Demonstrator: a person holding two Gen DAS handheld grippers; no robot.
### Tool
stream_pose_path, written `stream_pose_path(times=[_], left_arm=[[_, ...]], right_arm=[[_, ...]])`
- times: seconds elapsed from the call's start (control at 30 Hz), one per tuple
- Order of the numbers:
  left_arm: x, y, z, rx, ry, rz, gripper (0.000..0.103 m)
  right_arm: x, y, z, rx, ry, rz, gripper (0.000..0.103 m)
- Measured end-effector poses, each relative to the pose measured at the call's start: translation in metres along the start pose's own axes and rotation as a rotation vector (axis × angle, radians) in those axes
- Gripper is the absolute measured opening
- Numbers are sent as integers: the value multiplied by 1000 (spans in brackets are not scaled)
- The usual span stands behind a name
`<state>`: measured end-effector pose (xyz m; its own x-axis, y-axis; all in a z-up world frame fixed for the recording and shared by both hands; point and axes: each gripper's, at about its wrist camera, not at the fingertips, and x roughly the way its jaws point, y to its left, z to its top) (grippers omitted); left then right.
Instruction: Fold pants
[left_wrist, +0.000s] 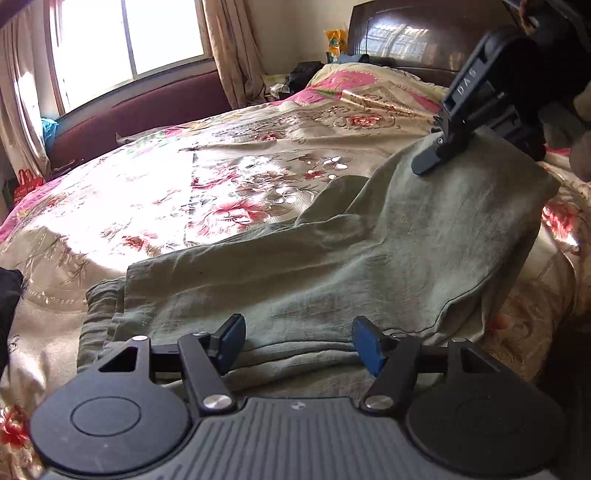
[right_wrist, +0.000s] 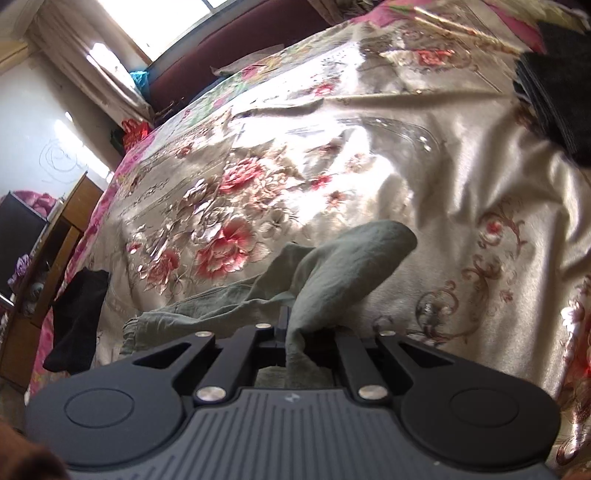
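The pants (left_wrist: 332, 251) lie spread along the near side of the bed (left_wrist: 166, 192), green and wrinkled, one end bunched near the left gripper (left_wrist: 298, 343) and the far end lifted by the right gripper (left_wrist: 430, 162). The main risk, as I judge it, is that the thin pinch at the far end lets go while the cloth is carried over, so the fold drops short or crooked; the slick bedcover could also let the whole garment slide with the pull, since nothing pins the near end. A loose flap (right_wrist: 369, 240) that curls up beside the pinch could tuck under and leave a lump. The left fingers (left_wrist: 231, 341) stand wide apart just over the waist end, gripping nothing; whether they touch the cloth I cannot tell. The right gripper (right_wrist: 284, 332), seen from its own camera, is closed tight on a ridge of the pants, which runs up between its jaws and hides the tips
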<state>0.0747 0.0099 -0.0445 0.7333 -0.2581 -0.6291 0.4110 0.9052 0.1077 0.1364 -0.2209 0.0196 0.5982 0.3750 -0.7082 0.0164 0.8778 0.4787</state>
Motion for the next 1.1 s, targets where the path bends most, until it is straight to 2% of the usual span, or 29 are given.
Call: stream_pose_path(times=[0.17, 0.27, 0.37, 0.43, 0.5, 0.7, 0.83, 0.9, 1.0, 1.07, 1.1], left_arm=[[-19, 26, -8, -103, -44, -6, 78], [-34, 48, -14, -153, -70, 14, 78], [-43, 65, -21, -220, -80, 20, 78], [-48, 74, -24, -248, -96, 27, 78], [-51, 78, -27, -259, -108, 36, 78], [-55, 87, -33, -305, -122, 53, 78], [-61, 89, -36, -282, -123, 80, 78], [-64, 90, -38, -272, -125, 90, 78], [-70, 98, -43, -292, -129, 96, 78], [-75, 105, -46, -328, -125, 71, 78], [-78, 109, -48, -345, -125, 56, 78]], right_arm=[[27, 106, 2, -268, 34, -35, 4], [62, 162, -7, -379, 91, -32, 5], [95, 198, -31, -440, 170, -19, 6], [114, 211, -49, -470, 208, -13, 6], [124, 218, -57, -476, 207, -11, 5], [131, 231, -52, -381, 197, 25, 5], [144, 252, -51, -332, 222, 46, 6], [143, 258, -50, -300, 234, 75, 16], [120, 256, -48, -252, 207, 207, 21], [97, 243, -45, -217, 176, 270, 31], [87, 234, -44, -218, 158, 275, 34]])
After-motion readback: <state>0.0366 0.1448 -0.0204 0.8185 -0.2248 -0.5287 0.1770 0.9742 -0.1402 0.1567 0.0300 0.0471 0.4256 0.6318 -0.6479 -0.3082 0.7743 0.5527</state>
